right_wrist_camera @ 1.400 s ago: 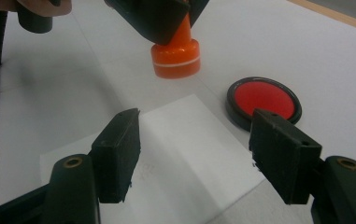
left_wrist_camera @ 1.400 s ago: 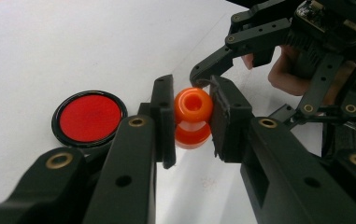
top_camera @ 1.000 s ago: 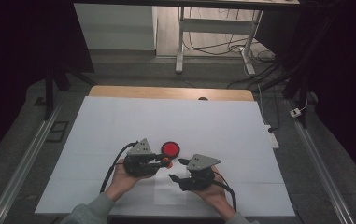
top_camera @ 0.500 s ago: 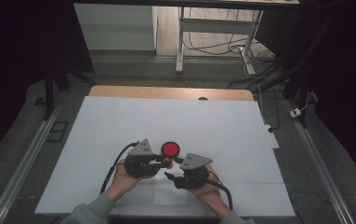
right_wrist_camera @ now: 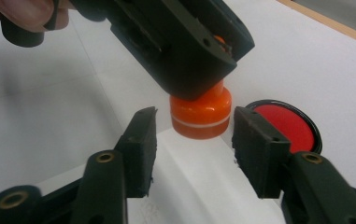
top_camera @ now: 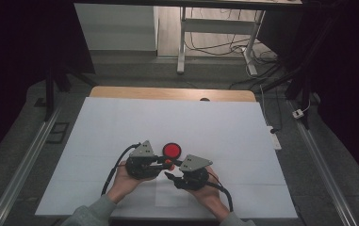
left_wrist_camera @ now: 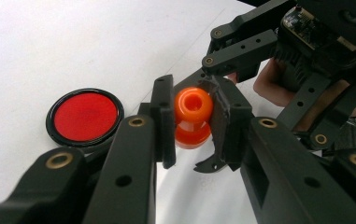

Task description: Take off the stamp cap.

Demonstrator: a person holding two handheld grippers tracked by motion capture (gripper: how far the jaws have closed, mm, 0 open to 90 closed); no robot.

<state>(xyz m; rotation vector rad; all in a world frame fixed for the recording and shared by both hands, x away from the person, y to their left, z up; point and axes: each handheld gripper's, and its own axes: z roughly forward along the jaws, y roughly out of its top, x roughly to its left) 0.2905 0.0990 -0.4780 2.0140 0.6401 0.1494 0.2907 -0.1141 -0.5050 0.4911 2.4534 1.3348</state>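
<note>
White table cover point(top_camera: 120, 127), dim room. Left gripper point(left_wrist_camera: 192, 121) clamped on orange bottle point(left_wrist_camera: 193, 116); right gripper point(right_wrist_camera: 194, 140) just closing, pads flanking its cap, not yet touching. Red lid point(top_camera: 171, 150) just beyond.

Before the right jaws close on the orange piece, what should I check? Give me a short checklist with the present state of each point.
1. Left gripper clamped on orange piece: ok.
2. Lower end of the piece between the right gripper pads: ok.
3. Right pads touching it: not ok; the jaws have just been closing, gaps remain on both sides.
4. Piece lifted off the white sheet: cannot tell.
5. Red disc apart from the piece: ok.
</note>
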